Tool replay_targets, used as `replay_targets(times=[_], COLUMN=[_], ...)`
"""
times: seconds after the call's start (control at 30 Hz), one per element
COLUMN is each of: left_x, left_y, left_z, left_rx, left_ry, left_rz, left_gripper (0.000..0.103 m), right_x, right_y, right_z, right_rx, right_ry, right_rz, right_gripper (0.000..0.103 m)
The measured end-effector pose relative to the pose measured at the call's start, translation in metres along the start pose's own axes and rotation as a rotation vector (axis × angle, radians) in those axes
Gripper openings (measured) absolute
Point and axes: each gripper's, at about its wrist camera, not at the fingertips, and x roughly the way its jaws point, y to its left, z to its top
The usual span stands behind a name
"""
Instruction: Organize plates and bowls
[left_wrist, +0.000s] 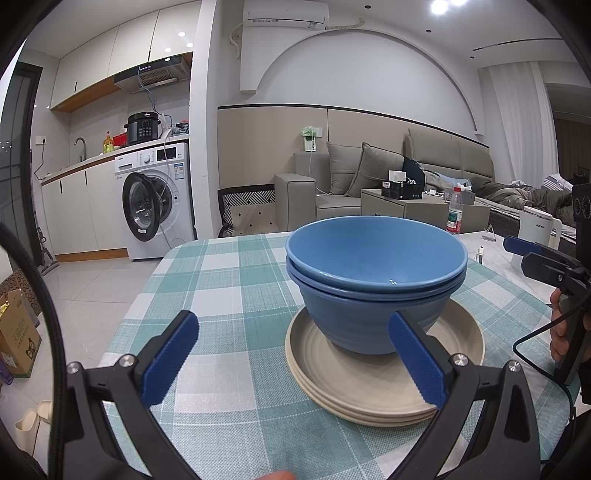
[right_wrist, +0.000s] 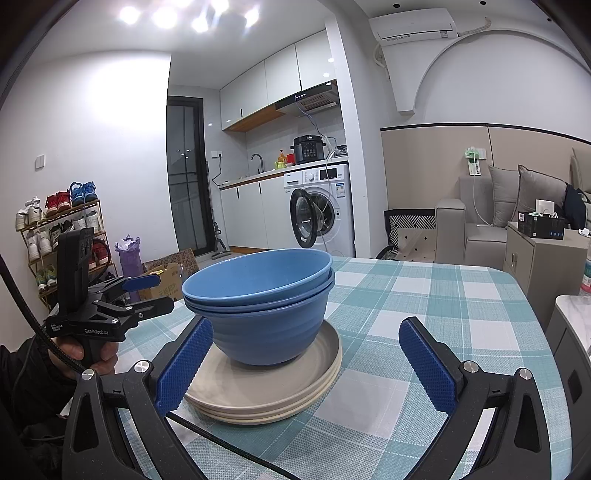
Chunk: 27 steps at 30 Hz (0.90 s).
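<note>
Both wide open: the left hand-held gripper (left_wrist: 295, 363) and the right hand-held gripper (right_wrist: 306, 363) grip nothing, jaws spread either side of the stack. Blue bowls (left_wrist: 373, 280) sit nested on beige plates (left_wrist: 369, 384), on the counter (left_wrist: 229, 295).

A white front-loading washing machine (left_wrist: 155, 199), door ajar, at ten o'clock beneath a black electric pressure cooker (left_wrist: 143, 128); a grey fabric sofa (left_wrist: 332, 188) at twelve; a clear plastic water bottle (left_wrist: 455, 211) at two.
</note>
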Motion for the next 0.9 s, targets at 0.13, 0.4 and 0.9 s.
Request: replay_targets(times=[0.13, 0.4, 0.9], left_x=[0.0, -0.0001, -0.0014], left_y=[0.0001, 0.0, -0.0016], left_z=[0.0, 0.0001, 0.0001], left_rx=[0.0, 0.0, 0.002], left_ry=[0.0, 0.0, -0.002], left_rz=[0.0, 0.0, -0.002], left_gripper=[0.103, 0.103, 0.103], right_x=[0.0001, 0.0, 0.0002], right_y=[0.0, -0.0001, -0.0001], right_z=[-0.0001, 0.0, -0.0004], right_rx=[0.0, 0.0, 0.001], right_ry=[0.0, 0.0, 0.0], right_rz=[0.0, 0.0, 0.0], right_gripper=[0.103, 0.103, 0.103])
